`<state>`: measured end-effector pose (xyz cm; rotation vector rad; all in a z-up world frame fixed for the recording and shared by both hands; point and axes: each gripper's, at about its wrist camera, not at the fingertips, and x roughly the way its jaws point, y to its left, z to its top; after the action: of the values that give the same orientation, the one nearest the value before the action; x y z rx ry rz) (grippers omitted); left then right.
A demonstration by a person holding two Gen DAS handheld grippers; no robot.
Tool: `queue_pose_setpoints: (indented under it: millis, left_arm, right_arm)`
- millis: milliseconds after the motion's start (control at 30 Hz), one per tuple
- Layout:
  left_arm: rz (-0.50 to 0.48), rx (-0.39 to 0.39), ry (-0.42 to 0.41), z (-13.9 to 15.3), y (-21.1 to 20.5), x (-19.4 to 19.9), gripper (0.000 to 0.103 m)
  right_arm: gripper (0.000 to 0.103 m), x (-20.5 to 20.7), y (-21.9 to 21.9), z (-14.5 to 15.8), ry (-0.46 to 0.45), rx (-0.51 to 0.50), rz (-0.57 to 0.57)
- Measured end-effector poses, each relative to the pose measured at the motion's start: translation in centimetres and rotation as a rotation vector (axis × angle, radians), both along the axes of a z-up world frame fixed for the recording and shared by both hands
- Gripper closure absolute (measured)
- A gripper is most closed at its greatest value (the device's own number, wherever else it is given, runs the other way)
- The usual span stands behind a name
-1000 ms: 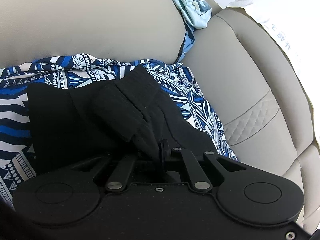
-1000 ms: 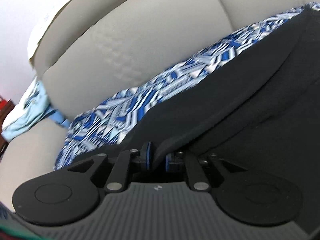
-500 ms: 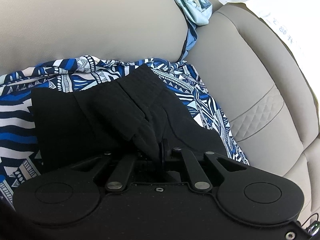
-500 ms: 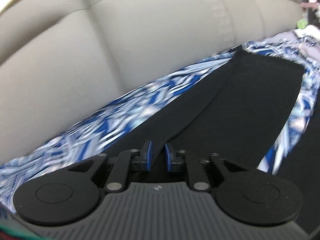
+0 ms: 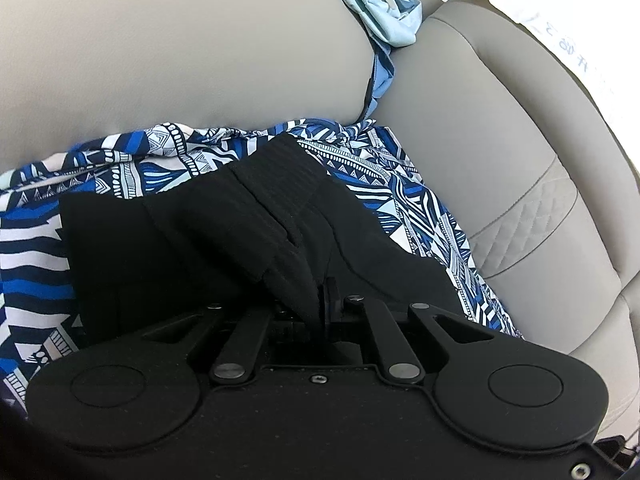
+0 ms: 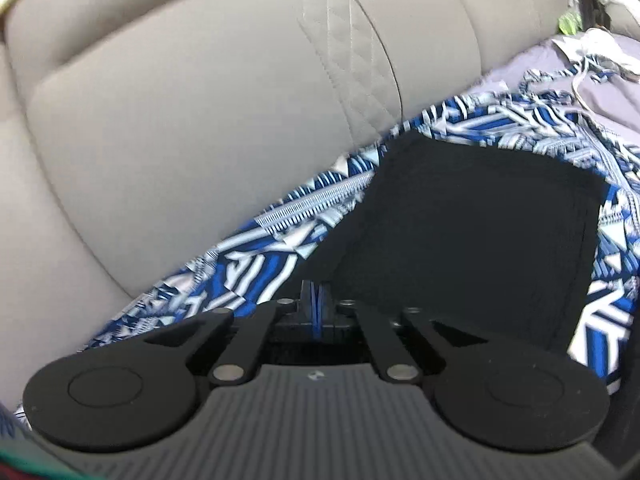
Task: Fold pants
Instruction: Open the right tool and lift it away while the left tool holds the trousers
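Observation:
Black pants [image 5: 224,232] lie on a blue-and-white patterned cloth [image 5: 120,168] spread over a beige sofa seat. In the left wrist view my left gripper [image 5: 323,294] is shut on a bunched fold near the ribbed waistband [image 5: 280,184]. In the right wrist view the pants [image 6: 480,232] lie flat as a dark panel to the right. My right gripper [image 6: 316,300] has its jaws closed together with no black fabric between them; it sits at the panel's near left corner.
The beige sofa backrest [image 6: 200,100] rises behind the cloth [image 6: 260,256]. A light blue garment [image 5: 384,12] hangs over the backrest top. Grey and white clothes [image 6: 592,64] lie at the far right of the seat.
My right gripper let go of the pants edge, closed empty, and swung right, so the flat panel now shows. My left gripper kept its hold and moved slightly.

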<state>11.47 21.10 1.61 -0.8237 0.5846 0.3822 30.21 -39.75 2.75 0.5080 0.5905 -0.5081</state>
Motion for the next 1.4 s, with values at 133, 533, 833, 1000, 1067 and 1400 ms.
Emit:
queue_pose_setpoints:
  millis: [133,533,833,1000,1067,1400]
  left_arm:
    - [0.001,0.005,-0.011,0.9,0.1,-0.6,0.098]
    - [-0.012,0.082,0.027,2.8,0.2,-4.7,0.098]
    - [0.016,0.152,0.118,2.0,0.3,-5.8,0.098]
    - [0.029,0.163,0.140,1.5,-0.2,-5.8,0.098]
    - [0.033,0.173,0.150,1.5,-0.4,-5.7,0.098]
    - [0.046,0.213,0.182,1.3,-1.0,-4.8,0.097]
  right_arm:
    - [0.101,-4.5,-0.1,2.4,-0.088,-0.035,0.023]
    - [0.101,-24.9,-0.3,2.7,-0.155,-0.024,-0.095]
    - [0.086,-28.6,-2.5,-1.9,0.003,-0.112,-0.204]
    - [0.050,-27.3,-4.5,-2.1,-0.105,-0.046,-0.124]
    - [0.039,-26.0,-4.2,-1.5,-0.122,-0.100,-0.045]
    - [0.026,-14.9,-5.9,-1.7,0.004,-0.177,0.090]
